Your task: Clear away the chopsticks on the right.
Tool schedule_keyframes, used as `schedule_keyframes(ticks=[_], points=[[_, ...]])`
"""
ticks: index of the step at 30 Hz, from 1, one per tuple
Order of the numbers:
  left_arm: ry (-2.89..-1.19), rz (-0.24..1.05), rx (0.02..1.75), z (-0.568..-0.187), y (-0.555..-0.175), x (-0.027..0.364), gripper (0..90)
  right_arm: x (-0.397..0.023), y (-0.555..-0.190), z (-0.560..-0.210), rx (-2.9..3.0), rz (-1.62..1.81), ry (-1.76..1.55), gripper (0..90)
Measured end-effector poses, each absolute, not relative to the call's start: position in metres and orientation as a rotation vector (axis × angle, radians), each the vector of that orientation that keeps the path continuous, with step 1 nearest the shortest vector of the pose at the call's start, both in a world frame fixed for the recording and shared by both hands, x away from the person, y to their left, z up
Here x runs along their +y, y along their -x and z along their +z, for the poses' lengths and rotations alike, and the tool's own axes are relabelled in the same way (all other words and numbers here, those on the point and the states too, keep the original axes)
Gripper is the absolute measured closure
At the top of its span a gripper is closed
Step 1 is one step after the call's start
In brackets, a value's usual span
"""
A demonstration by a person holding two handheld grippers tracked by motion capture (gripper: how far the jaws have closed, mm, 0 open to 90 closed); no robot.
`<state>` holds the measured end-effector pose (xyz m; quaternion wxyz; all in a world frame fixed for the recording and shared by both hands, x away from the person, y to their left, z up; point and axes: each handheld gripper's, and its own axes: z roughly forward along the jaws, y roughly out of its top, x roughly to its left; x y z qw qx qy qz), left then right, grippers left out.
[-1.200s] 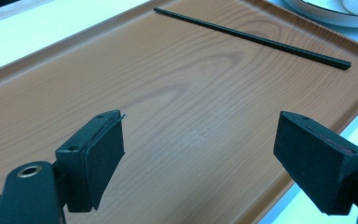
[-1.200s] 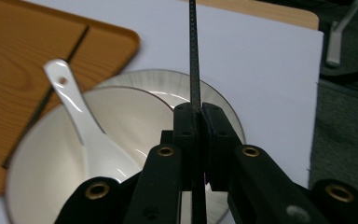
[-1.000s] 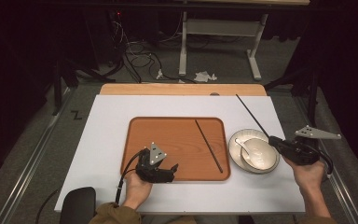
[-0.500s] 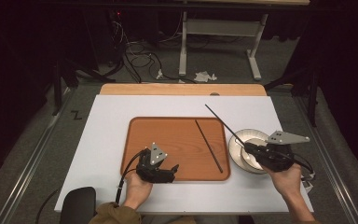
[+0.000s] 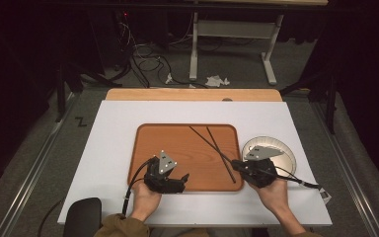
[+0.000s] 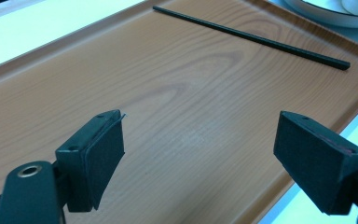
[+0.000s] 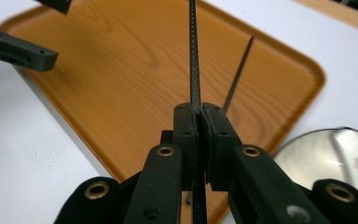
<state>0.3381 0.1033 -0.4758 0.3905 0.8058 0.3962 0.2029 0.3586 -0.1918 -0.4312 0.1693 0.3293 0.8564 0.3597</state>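
Right gripper (image 7: 198, 116) clamped on black chopstick (image 7: 194, 56) near its butt end, tip out over wooden tray (image 5: 153, 143). Second chopstick (image 5: 221, 154) lies flat on tray. Left gripper (image 6: 205, 158) agape, empty (resting at tray's near edge). Stick light, stiff, thin, likely slippery; could pivot in pads.

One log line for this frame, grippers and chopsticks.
left gripper: open, over tray | right gripper: shut on held chopstick, over tray | other chopstick: lying in tray | plate: right of tray
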Motion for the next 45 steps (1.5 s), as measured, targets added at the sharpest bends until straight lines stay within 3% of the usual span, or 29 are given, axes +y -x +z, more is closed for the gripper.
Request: schedule_keyframes(ticks=[22,35,45], points=[[-2.076,0.496,0.981,-0.477,-0.338,0.1,16.4,-0.153,-0.384,-0.491,2.549,0.72,-1.008,85.3],[-2.093,0.494,0.975,-0.479,-0.337,0.096,16.4,-0.152,-0.385,-0.493,2.559,0.709,-0.993,82.5],[-2.11,0.497,0.969,-0.481,-0.336,0.094,16.4,-0.154,-0.385,-0.495,2.499,0.672,-1.003,85.5]])
